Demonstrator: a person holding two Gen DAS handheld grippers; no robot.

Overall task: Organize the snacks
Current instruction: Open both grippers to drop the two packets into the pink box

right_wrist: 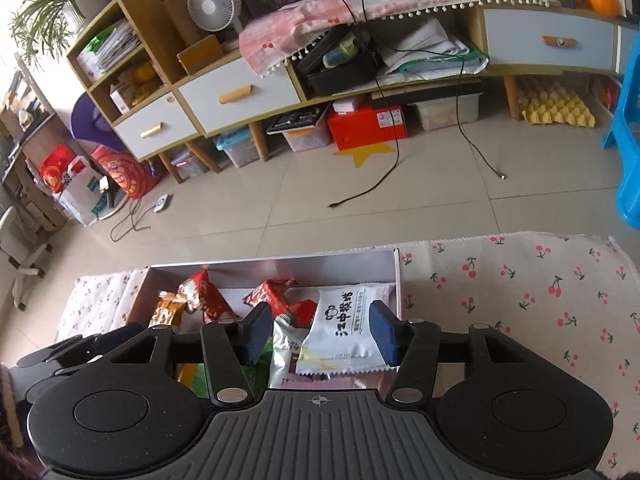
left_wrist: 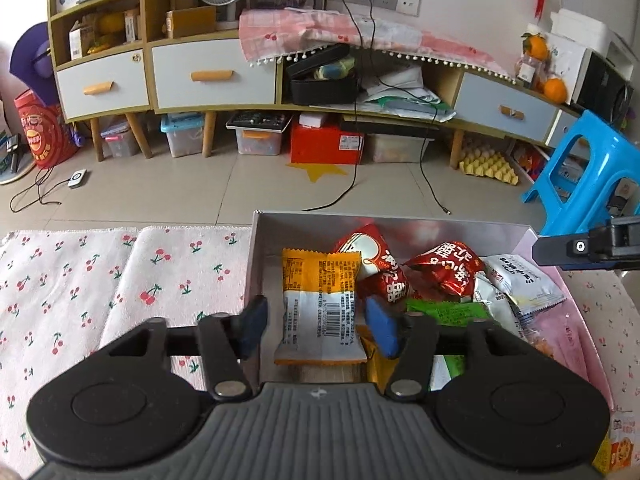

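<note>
Both grippers hover over the open box [left_wrist: 256, 264] of snacks on the cherry-print cloth [left_wrist: 120, 280]. Left gripper [left_wrist: 318, 322] has its jaws spread, gripping nothing; between them lies an orange and white packet [left_wrist: 320, 304] at the box's left side, its long axis running away from the camera, barcode end nearest. Right gripper [right_wrist: 320, 332] is likewise released, jaws wide on either side of a white packet [right_wrist: 346, 332] that lies tilted at the box's right side, its printed text running lengthwise. Also in the box are red packets [left_wrist: 444, 270], a green packet [left_wrist: 452, 314] and other white wrappers [left_wrist: 520, 280], piled loosely and overlapping.
</note>
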